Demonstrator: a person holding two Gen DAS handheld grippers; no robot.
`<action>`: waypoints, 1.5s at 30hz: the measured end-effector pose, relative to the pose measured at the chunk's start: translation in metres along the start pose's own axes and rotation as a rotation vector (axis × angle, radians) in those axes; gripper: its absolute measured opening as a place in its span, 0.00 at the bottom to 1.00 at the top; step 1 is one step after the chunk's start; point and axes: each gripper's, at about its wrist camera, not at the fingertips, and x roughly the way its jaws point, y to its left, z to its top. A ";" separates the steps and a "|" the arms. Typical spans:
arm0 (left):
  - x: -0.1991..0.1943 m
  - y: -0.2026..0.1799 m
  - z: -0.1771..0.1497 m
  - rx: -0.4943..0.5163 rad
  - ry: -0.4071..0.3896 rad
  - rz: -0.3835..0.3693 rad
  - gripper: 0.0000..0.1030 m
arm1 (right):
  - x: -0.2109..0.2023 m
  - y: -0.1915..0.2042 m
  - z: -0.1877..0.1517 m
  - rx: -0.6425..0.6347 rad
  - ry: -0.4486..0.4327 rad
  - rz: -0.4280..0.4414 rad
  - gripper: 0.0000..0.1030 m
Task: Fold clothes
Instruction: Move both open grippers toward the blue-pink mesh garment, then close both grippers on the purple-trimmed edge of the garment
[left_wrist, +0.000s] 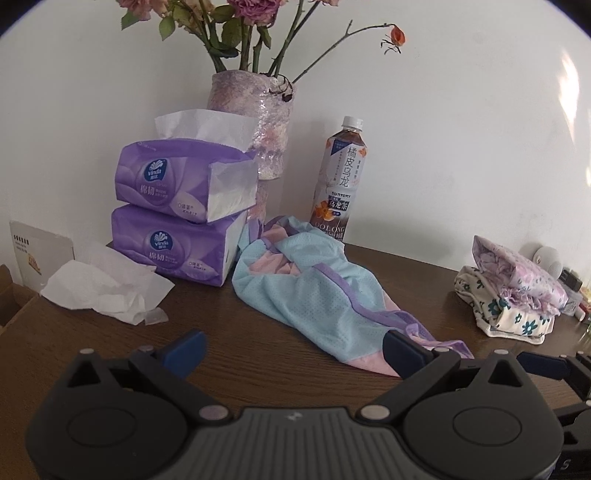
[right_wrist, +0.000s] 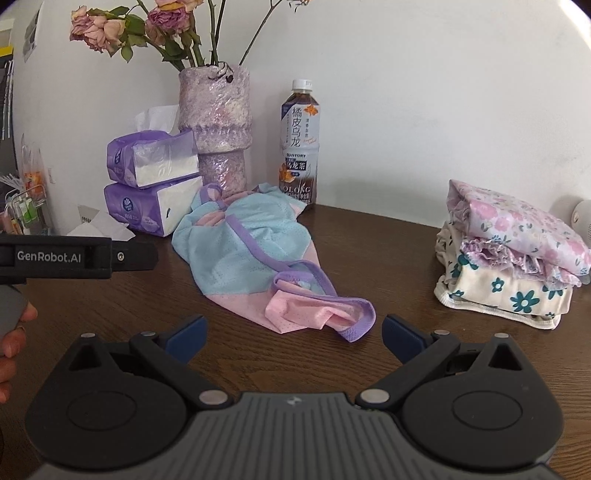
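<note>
- Blue-and-pink mesh garment (right_wrist: 251, 254) lies crumpled on the brown table (right_wrist: 369, 251), mid-table toward the back edge, its far end just beside the stacked tissue packs (right_wrist: 147, 192) and the oolong tea bottle (right_wrist: 300, 142); whether it touches them I cannot tell.
- Its near end, a pink panel with a purple trimmed loop (right_wrist: 351, 325), points toward the front edge.
- Folded stack of floral clothes (right_wrist: 509, 258) sits toward the right end of the table, well apart from the loose garment.
- Left gripper (left_wrist: 291, 350): jaws spread wide, nothing between them, low over the table; its right fingertip (left_wrist: 402, 349) sits against or just over the pink hem, contact unclear.
- Right gripper (right_wrist: 291, 334): likewise released and empty, hovering just short of the purple loop.
- Handling, my guess: thin perforated fabric, very light, limp, will sag and bunch when lifted. The purple binding looks thicker and firmer, likely the best place to pinch; the pink corners next best.
- Nothing fragile in the garment itself, but the bottle and the vase of dried roses (right_wrist: 216, 122) stand close behind, so a drag backward could knock them.
- Hard to make out: what kind of garment it is, where its openings and seams run, how many layers are tucked underneath.
- Crumpled loose tissue (left_wrist: 107, 288) lies near the left end; the table's front edge is hidden by the gripper bodies.
</note>
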 end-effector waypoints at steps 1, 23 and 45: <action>0.001 0.000 0.000 0.011 -0.003 0.004 0.99 | 0.003 -0.001 0.001 0.002 0.004 0.001 0.99; 0.104 -0.029 0.015 0.059 0.145 -0.044 0.71 | 0.074 -0.023 0.018 0.083 0.081 -0.011 0.47; 0.077 -0.047 0.024 0.125 0.043 -0.059 0.04 | 0.055 -0.030 0.013 0.116 0.065 0.011 0.08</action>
